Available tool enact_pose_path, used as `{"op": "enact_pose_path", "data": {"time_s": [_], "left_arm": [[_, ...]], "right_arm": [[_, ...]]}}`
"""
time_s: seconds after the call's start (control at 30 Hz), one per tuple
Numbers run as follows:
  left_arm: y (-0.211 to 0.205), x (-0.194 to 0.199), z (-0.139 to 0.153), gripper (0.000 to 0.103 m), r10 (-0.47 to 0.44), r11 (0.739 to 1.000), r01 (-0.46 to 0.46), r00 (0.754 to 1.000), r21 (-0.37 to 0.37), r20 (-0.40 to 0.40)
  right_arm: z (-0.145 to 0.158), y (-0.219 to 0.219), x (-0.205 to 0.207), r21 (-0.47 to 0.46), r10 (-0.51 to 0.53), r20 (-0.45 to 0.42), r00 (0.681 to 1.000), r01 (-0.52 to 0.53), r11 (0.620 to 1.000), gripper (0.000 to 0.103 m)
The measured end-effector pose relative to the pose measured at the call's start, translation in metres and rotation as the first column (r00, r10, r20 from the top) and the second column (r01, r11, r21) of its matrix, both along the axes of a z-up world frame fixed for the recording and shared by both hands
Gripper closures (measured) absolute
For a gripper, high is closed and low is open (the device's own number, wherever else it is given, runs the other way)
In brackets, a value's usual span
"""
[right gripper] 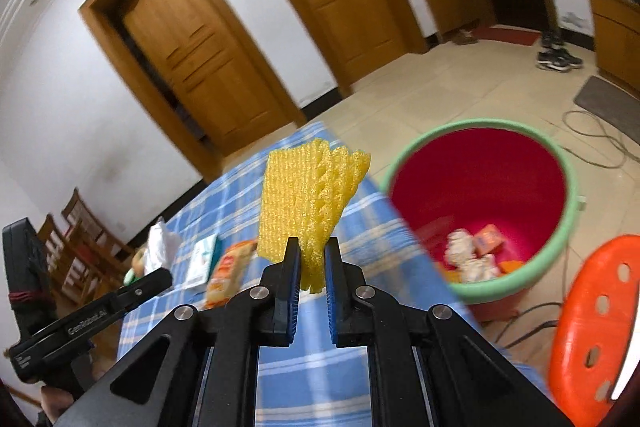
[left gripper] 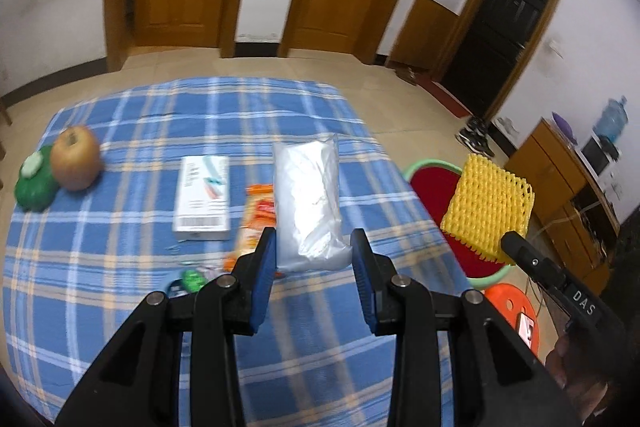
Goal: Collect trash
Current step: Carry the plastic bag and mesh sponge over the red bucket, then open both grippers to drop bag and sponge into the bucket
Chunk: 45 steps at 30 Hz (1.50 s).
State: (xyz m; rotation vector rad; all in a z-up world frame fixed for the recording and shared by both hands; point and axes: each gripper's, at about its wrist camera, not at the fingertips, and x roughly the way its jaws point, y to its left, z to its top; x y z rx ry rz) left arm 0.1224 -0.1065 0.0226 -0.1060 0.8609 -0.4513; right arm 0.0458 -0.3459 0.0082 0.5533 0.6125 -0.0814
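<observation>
Bin (right gripper: pixel 560 247) beside table (right gripper: pixel 280 379), right of it

Both handheld tongs are matte black plastic frames with triangular cut-outs and round silver pivot screws. The left tongs (left gripper: pixel 314 255) carry blue ribbed pads on their fingers (left gripper: pixel 265 267); the right tongs (right gripper: pixel 312 267) match. White lettering runs along each black side: "DAS" on the right unit, "GenRobot.AI" on the left.
</observation>
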Motion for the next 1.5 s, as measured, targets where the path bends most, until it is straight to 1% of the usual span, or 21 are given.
{"op": "enact_pose_path", "data": {"time_s": [0.17, 0.33, 0.47, 0.63, 0.77, 0.9, 1.1, 1.2, 1.23, 1.27, 1.3, 1.33, 1.43, 1.5], "left_arm": [[-0.039, -0.001, 0.001, 0.066, -0.077, 0.997, 0.077, 0.997, 0.020, -0.006], [-0.075, -0.001, -0.004, 0.066, -0.143, 0.989, 0.144, 0.990, 0.043, -0.011], [-0.101, 0.000, -0.009, 0.066, -0.210, 0.976, 0.210, 0.978, 0.057, -0.009], [-0.137, 0.001, -0.017, 0.066, -0.293, 0.954, 0.293, 0.956, 0.060, -0.013], [-0.163, 0.006, -0.027, 0.066, -0.330, 0.941, 0.332, 0.943, 0.072, -0.032], [-0.183, 0.014, -0.037, 0.066, -0.353, 0.930, 0.357, 0.934, 0.086, -0.052], [-0.207, 0.024, -0.050, 0.066, -0.378, 0.917, 0.384, 0.923, 0.111, -0.072], [-0.215, 0.027, -0.054, 0.066, -0.370, 0.917, 0.377, 0.926, 0.127, -0.077], [-0.216, 0.028, -0.055, 0.063, -0.368, 0.918, 0.376, 0.926, 0.128, -0.082], [-0.216, 0.029, -0.056, 0.056, -0.363, 0.920, 0.372, 0.928, 0.127, -0.087], [-0.216, 0.030, -0.056, 0.053, -0.356, 0.922, 0.365, 0.930, 0.128, -0.088], [-0.215, 0.030, -0.056, 0.051, -0.351, 0.924, 0.360, 0.932, 0.129, -0.087], [-0.212, 0.031, -0.057, 0.050, -0.338, 0.929, 0.348, 0.937, 0.129, -0.090], [-0.206, 0.032, -0.057, 0.049, -0.326, 0.933, 0.336, 0.941, 0.125, -0.093]], "right_arm": [[-0.003, -0.031, -0.017, 0.002, -0.095, -0.001, 0.995, 0.095, 0.995, 0.092], [-0.012, -0.059, -0.028, -0.002, -0.178, -0.024, 0.984, 0.178, 0.984, 0.092], [-0.024, -0.076, -0.029, 0.024, -0.202, -0.058, 0.978, 0.204, 0.979, 0.092], [-0.037, -0.086, -0.029, 0.006, -0.223, -0.098, 0.970, 0.225, 0.974, 0.092], [-0.048, -0.095, -0.026, 0.005, -0.242, -0.121, 0.963, 0.244, 0.970, 0.092], [-0.056, -0.104, -0.023, 0.003, -0.261, -0.140, 0.955, 0.264, 0.965, 0.091], [-0.061, -0.114, -0.019, -0.007, -0.273, -0.154, 0.950, 0.275, 0.961, 0.089], [-0.061, -0.115, -0.017, -0.011, -0.270, -0.153, 0.951, 0.272, 0.962, 0.088], [-0.061, -0.116, -0.016, -0.011, -0.267, -0.154, 0.951, 0.268, 0.963, 0.087], [-0.062, -0.116, -0.015, -0.010, -0.265, -0.158, 0.951, 0.266, 0.964, 0.085], [-0.063, -0.116, -0.014, -0.008, -0.264, -0.162, 0.951, 0.266, 0.964, 0.083], [-0.064, -0.117, -0.014, -0.003, -0.262, -0.162, 0.951, 0.265, 0.964, 0.078], [-0.066, -0.117, -0.014, 0.002, -0.256, -0.160, 0.953, 0.259, 0.966, 0.073], [-0.066, -0.116, -0.013, 0.003, -0.249, -0.158, 0.955, 0.253, 0.967, 0.073]]}}
